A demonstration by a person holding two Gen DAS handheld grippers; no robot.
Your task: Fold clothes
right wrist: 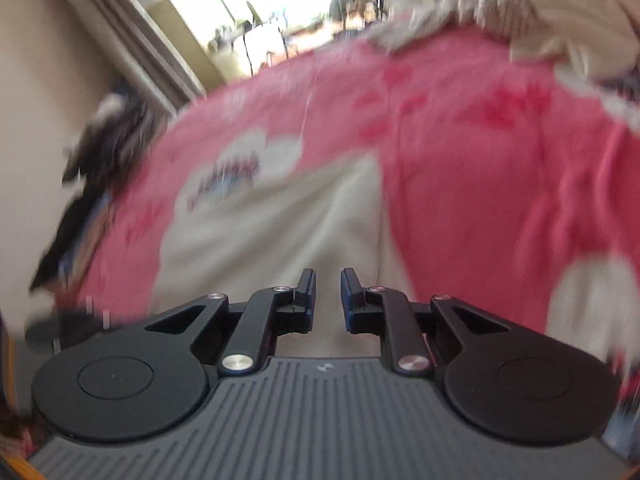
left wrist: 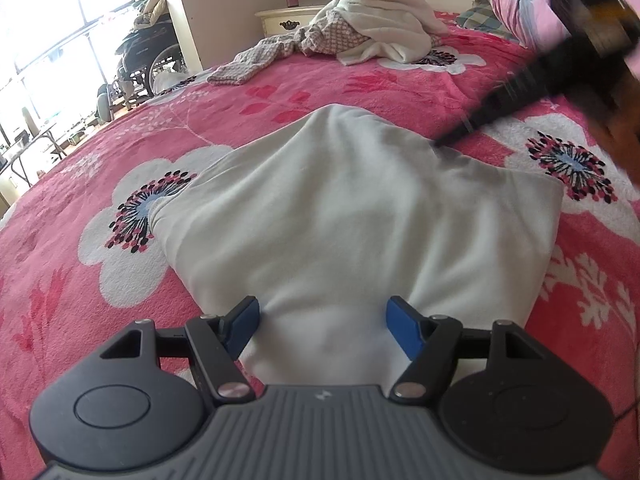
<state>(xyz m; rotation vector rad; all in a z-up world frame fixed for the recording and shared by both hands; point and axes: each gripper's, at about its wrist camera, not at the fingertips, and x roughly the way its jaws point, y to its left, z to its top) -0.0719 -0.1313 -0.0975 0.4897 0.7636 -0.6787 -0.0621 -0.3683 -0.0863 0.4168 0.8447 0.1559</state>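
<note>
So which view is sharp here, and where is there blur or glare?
Left wrist: white garment and blanket sharp, window blown out, right gripper streaked top right. Right wrist: whole bed motion-blurred; only its own gripper is crisp.

We are seeing a white garment lying on a pink bedspread patterned with white flowers

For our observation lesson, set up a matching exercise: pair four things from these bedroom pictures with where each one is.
Things:
1. plain white folded garment
2. heap of white and patterned clothes
3. cream bedside cabinet
4. dark wheelchair

Places:
A. by the bright window
B. beyond the bed's far edge
C. far end of the pink blanket
D. just ahead of the left gripper

Pairs: 1-D, 2-C, 3-B, 4-A
</note>
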